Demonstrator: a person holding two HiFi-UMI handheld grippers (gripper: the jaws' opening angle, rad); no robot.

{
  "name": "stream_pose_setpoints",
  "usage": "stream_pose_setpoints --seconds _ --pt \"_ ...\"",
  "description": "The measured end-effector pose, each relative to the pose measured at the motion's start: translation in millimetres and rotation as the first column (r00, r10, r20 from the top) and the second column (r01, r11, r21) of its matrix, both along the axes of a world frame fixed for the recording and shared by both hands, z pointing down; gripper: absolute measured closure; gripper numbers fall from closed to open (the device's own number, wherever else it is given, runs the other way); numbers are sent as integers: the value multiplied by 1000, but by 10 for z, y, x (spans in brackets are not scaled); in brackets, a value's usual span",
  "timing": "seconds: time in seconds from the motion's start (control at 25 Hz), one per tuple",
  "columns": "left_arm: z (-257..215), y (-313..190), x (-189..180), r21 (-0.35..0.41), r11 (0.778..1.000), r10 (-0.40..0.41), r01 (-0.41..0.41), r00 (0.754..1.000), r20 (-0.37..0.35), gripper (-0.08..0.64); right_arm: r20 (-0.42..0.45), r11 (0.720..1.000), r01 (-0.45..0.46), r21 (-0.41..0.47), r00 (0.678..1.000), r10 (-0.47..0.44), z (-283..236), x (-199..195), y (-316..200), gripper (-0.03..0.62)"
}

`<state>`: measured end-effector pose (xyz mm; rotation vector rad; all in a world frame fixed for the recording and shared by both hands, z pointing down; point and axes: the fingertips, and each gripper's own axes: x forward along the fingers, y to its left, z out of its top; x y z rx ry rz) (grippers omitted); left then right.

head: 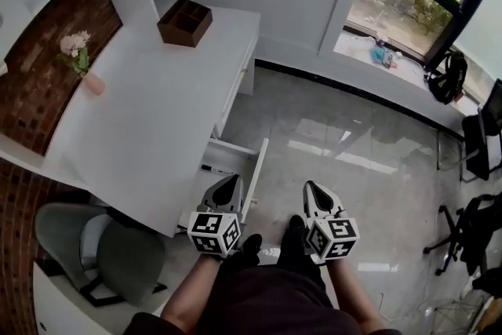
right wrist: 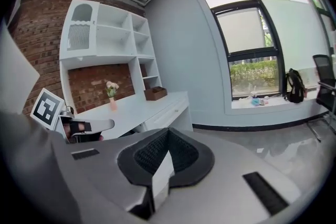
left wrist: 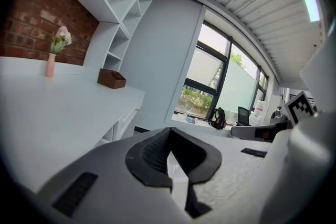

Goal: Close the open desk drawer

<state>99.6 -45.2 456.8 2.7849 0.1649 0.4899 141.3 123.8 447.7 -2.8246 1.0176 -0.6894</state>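
Observation:
The white desk [head: 149,114] runs along the left of the head view. Its lower drawer [head: 256,178] stands pulled out towards the floor, with a dark pen [head: 209,167] lying inside. My left gripper [head: 233,180] is held low, just beside the drawer's front panel, with its jaws shut and empty. My right gripper [head: 309,186] hovers over the floor to the right of the drawer, also shut on nothing. In the left gripper view the left gripper [left wrist: 170,132] points past the desk edge toward the window. The right gripper [right wrist: 168,132] points the same way in the right gripper view.
A brown wooden organiser [head: 185,21] and a pink vase with flowers [head: 83,65] stand on the desktop. A grey chair [head: 102,247] is tucked at the desk's near end. Black office chairs [head: 471,231] and a backpack [head: 447,78] sit at the right by the window.

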Motion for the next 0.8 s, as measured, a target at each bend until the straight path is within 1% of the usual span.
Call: stream_pose_setpoints --seconds 0.12,0.2,0.28,0.32,0.36,0.4,0.48,0.56,0.68,0.8 --pt "6 -98 53 49 996 -78 78 997 4 551 32 991 131 -1 991 -131 140 253 -281 588" --pt "25 -208 69 60 985 -164 163 986 11 551 54 973 230 -1 972 -229 240 395 -494 588" --pt "47 -327 40 60 961 -270 269 962 25 551 71 943 332 -7 941 -331 330 502 -684 588" --pt "60 -382 -1 65 943 -328 326 944 34 551 80 924 383 -14 921 -381 377 542 -761 588" --pt "72 -430 -63 73 920 -390 386 920 43 551 92 901 433 -21 898 -429 422 572 -827 588" --pt "79 -471 -145 80 891 -451 447 891 51 551 105 876 482 -26 872 -477 461 593 -886 588" --pt "78 -519 -335 93 825 -563 557 824 64 551 128 819 573 -28 815 -565 518 615 -991 588" --pt "80 -510 -524 103 760 -650 642 756 76 551 146 766 643 -29 760 -633 565 627 -1067 588" --pt "118 -400 -778 107 669 -743 736 662 95 551 167 696 718 -30 690 -704 644 614 -1143 588" --pt "194 -219 -982 104 598 -801 795 588 115 551 185 636 771 -40 631 -753 756 548 -1175 588"
